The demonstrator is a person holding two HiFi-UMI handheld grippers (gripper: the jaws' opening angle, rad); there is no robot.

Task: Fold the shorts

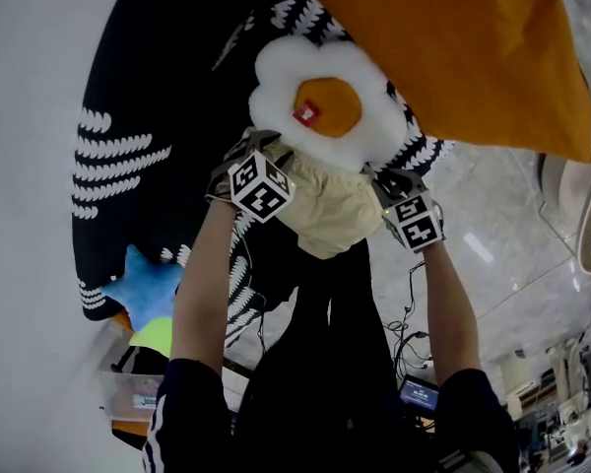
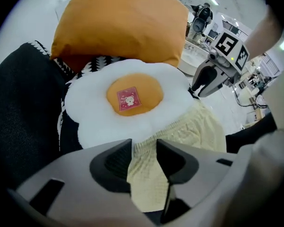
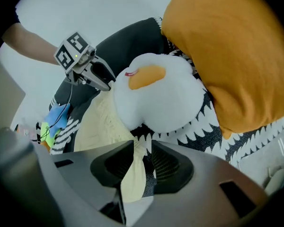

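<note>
The pale yellow shorts point(image 1: 330, 210) lie on a black patterned blanket point(image 1: 158, 116), with their far edge against a fried-egg cushion point(image 1: 320, 101). My left gripper point(image 1: 266, 163) is at the shorts' left corner. In the left gripper view its jaws point(image 2: 144, 148) close on the ribbed yellow cloth point(image 2: 199, 126), which fills the gap between the pads. My right gripper point(image 1: 399, 193) is at the right corner. In the right gripper view it point(image 3: 143, 148) pinches a fold of the shorts point(image 3: 97, 122). Each gripper shows in the other's view: the right point(image 2: 206, 82), the left point(image 3: 97, 74).
A large orange pillow point(image 1: 463, 47) lies beyond the egg cushion. A blue star toy point(image 1: 148, 289) and a green thing sit at the blanket's near left edge. White bedding point(image 1: 30, 215) spreads to the left. Cables and equipment stand on the floor to the right.
</note>
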